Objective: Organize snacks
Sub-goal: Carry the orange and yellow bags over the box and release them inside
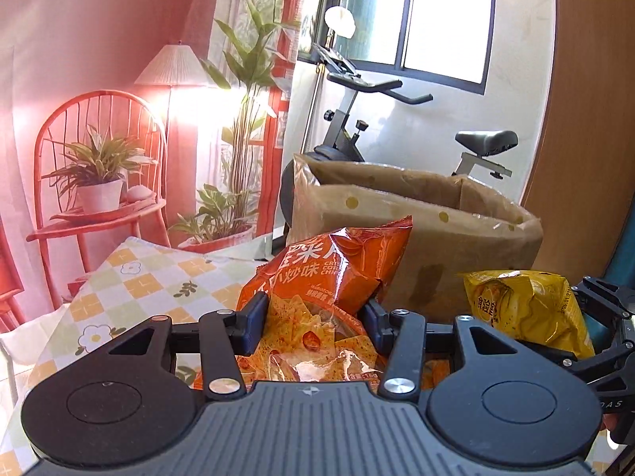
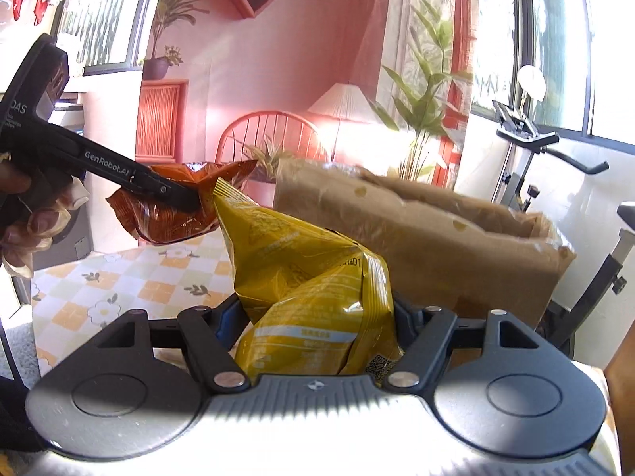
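An orange bag of corn chips (image 1: 329, 277) is pinched in my left gripper (image 1: 315, 317), lifted above the table. In the right wrist view the same orange bag (image 2: 166, 214) hangs at the left, held by the left gripper (image 2: 174, 194). My right gripper (image 2: 317, 317) is shut on a crumpled yellow chip bag (image 2: 301, 273), also raised. The yellow bag (image 1: 524, 309) shows at the right of the left wrist view, with the right gripper's black linkage (image 1: 603, 309) beside it. Behind both stands an open brown paper bag (image 1: 416, 230) (image 2: 416, 230), upright, its mouth facing up.
A checked flower-print cloth (image 1: 131, 289) (image 2: 131, 277) covers the table. Beyond are a printed pink backdrop (image 1: 99, 79), an exercise bike (image 1: 357, 119) under a window, and a wooden panel (image 1: 587, 119) at the right. A gloved hand (image 2: 35, 214) holds the left gripper.
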